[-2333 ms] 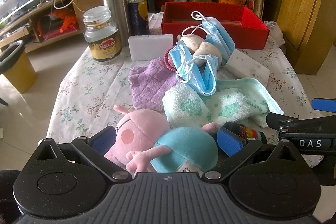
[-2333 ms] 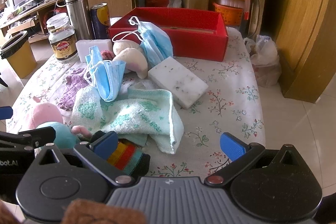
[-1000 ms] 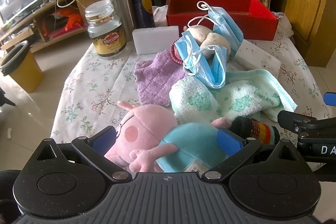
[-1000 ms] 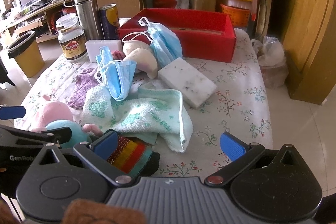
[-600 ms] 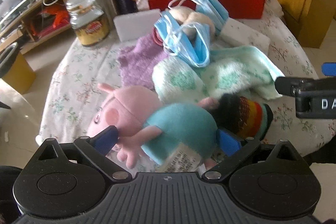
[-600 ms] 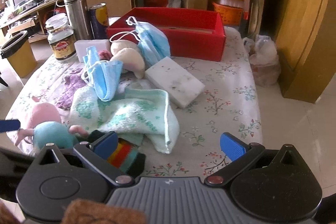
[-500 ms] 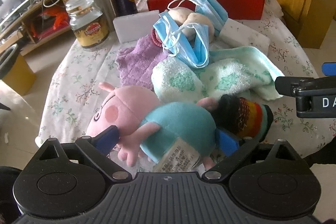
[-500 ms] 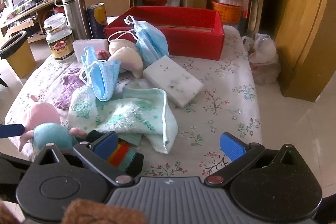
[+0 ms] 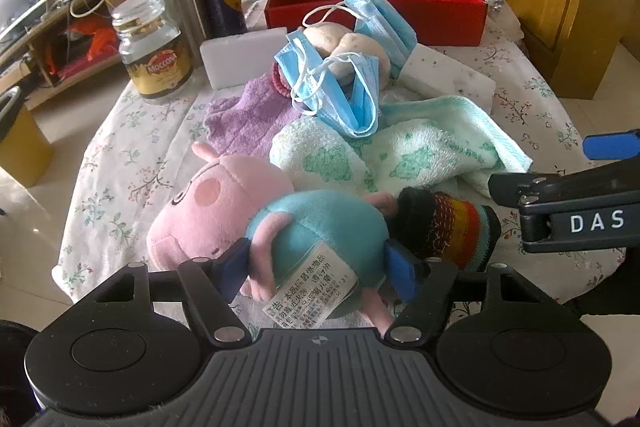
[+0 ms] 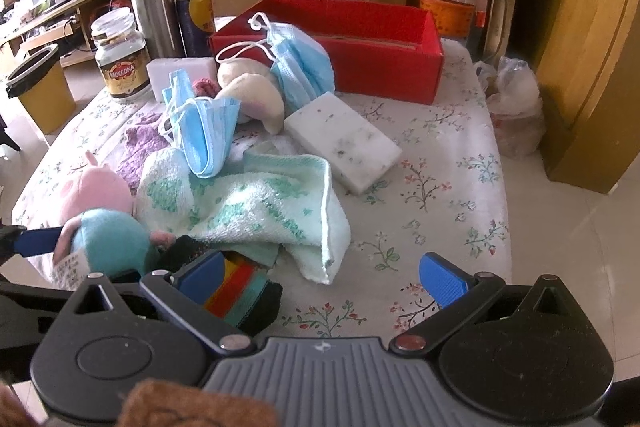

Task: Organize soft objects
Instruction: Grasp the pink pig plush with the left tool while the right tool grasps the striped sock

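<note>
bare cloth (image 10: 448, 187) right, towel (image 10: 256, 211) left

Two pale blue pleated face masks (image 9: 340, 95) (image 9: 378, 15), two white speckled foam blocks (image 9: 240, 57) (image 9: 448, 77), one pink-and-teal plush pig (image 9: 256, 215), one green-patterned white terry towel (image 9: 400, 151), one purple knitted cloth (image 9: 248, 117), one rainbow-striped black sock (image 9: 448, 227), one red cardboard box (image 9: 400, 7)

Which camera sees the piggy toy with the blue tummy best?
The left wrist view. There the pig plush fills the middle, with its face, blue body and label showing, clamped in the left gripper. The right wrist view catches only its body and the back of its head at the left edge.
</note>
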`<state>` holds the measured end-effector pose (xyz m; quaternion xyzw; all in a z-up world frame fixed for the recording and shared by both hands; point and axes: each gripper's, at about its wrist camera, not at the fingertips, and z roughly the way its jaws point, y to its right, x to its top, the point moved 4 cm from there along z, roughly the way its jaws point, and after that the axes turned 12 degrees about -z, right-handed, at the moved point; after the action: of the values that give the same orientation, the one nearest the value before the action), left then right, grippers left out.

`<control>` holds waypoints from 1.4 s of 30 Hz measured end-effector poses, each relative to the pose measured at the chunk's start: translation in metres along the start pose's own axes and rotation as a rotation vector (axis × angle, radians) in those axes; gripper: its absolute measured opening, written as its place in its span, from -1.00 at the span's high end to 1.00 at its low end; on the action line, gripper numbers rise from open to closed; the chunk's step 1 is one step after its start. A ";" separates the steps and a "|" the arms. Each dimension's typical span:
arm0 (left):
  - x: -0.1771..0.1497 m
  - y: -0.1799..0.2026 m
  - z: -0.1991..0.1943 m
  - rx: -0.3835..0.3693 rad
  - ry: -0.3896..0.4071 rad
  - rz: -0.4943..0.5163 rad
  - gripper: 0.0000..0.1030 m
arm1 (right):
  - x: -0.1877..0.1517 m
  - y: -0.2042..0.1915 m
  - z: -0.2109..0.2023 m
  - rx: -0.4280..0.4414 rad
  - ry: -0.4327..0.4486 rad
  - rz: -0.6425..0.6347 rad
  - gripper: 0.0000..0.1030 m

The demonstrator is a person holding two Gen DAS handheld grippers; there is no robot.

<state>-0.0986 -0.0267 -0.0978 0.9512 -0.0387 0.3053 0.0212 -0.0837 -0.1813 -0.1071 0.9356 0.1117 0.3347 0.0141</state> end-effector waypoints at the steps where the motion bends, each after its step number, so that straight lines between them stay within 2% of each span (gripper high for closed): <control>1: 0.001 -0.002 -0.001 -0.009 0.000 -0.014 -0.31 | 0.000 -0.001 0.001 0.003 -0.004 -0.002 -0.53; 9: 0.011 -0.023 -0.009 -0.047 0.004 -0.099 -0.17 | 0.002 -0.011 0.015 0.028 -0.036 -0.052 -0.53; 20: 0.020 -0.037 -0.004 -0.069 0.010 -0.154 -0.16 | 0.004 -0.032 0.047 0.077 -0.099 -0.138 -0.50; 22: 0.020 -0.039 -0.003 -0.074 0.010 -0.162 -0.16 | 0.003 -0.035 0.053 0.086 -0.116 -0.155 -0.21; 28: 0.021 -0.042 -0.005 -0.084 0.011 -0.171 -0.17 | 0.001 -0.044 0.052 0.155 -0.120 -0.192 0.28; 30: 0.021 -0.045 -0.007 -0.090 0.013 -0.184 -0.17 | -0.004 -0.050 0.051 0.206 -0.140 -0.192 0.45; 32: 0.022 -0.047 -0.009 -0.096 0.016 -0.196 -0.16 | -0.007 -0.053 0.051 0.213 -0.142 -0.198 0.50; 34: 0.022 -0.048 -0.011 -0.100 0.020 -0.206 -0.16 | -0.006 -0.053 0.049 0.242 -0.139 -0.177 0.75; 36: 0.022 -0.051 -0.014 -0.106 0.024 -0.220 -0.15 | -0.006 -0.048 0.049 0.292 -0.150 -0.112 0.88; 39: 0.023 -0.054 -0.017 -0.114 0.028 -0.241 -0.15 | -0.006 -0.046 0.047 0.322 -0.145 -0.083 1.00; 42: 0.023 -0.054 -0.019 -0.113 0.029 -0.249 -0.14 | -0.006 -0.048 0.050 0.347 -0.152 -0.052 1.00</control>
<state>-0.0860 0.0268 -0.0701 0.9414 0.0626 0.3114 0.1130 -0.0664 -0.1338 -0.1549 0.9434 0.1903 0.2384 -0.1306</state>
